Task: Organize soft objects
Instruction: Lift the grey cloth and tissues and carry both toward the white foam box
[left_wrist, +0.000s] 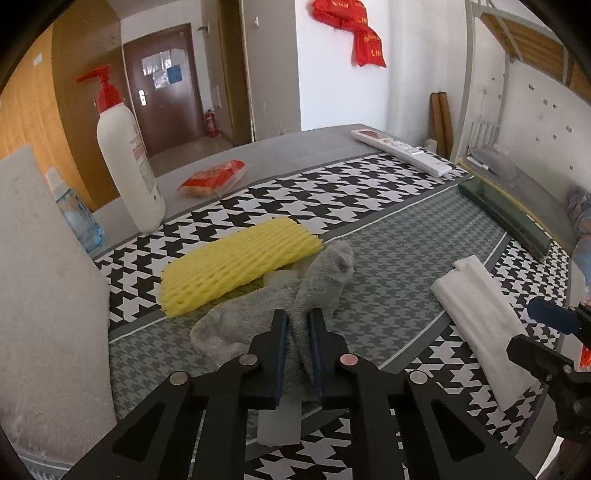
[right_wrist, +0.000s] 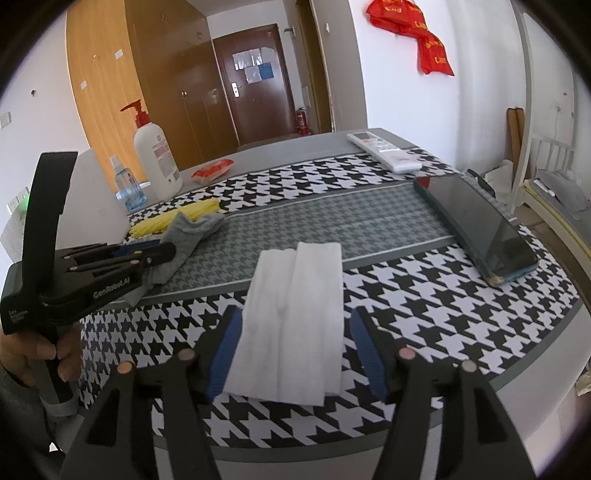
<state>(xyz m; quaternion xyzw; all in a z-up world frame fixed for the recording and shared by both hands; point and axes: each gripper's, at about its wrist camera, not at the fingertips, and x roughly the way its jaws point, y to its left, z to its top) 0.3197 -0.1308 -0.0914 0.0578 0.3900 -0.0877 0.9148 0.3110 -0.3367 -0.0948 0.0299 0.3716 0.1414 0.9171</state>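
Observation:
My left gripper (left_wrist: 298, 325) is shut on a grey sock (left_wrist: 325, 280), pinching its near part; the rest lies on the patterned mat beside a yellow foam net sleeve (left_wrist: 236, 264). In the right wrist view the left gripper (right_wrist: 168, 253) holds the sock (right_wrist: 184, 236) next to the yellow sleeve (right_wrist: 177, 219). My right gripper (right_wrist: 295, 332) is open, its fingers on either side of a folded white cloth (right_wrist: 295, 317) that lies flat on the mat. The cloth also shows in the left wrist view (left_wrist: 476, 314).
A white pump bottle (left_wrist: 127, 158) and a small blue spray bottle (left_wrist: 75, 214) stand at the far left beside a white foam block (left_wrist: 44, 295). A red snack packet (left_wrist: 214, 179), a white remote (left_wrist: 402, 149) and a dark phone (right_wrist: 476, 225) lie on the table.

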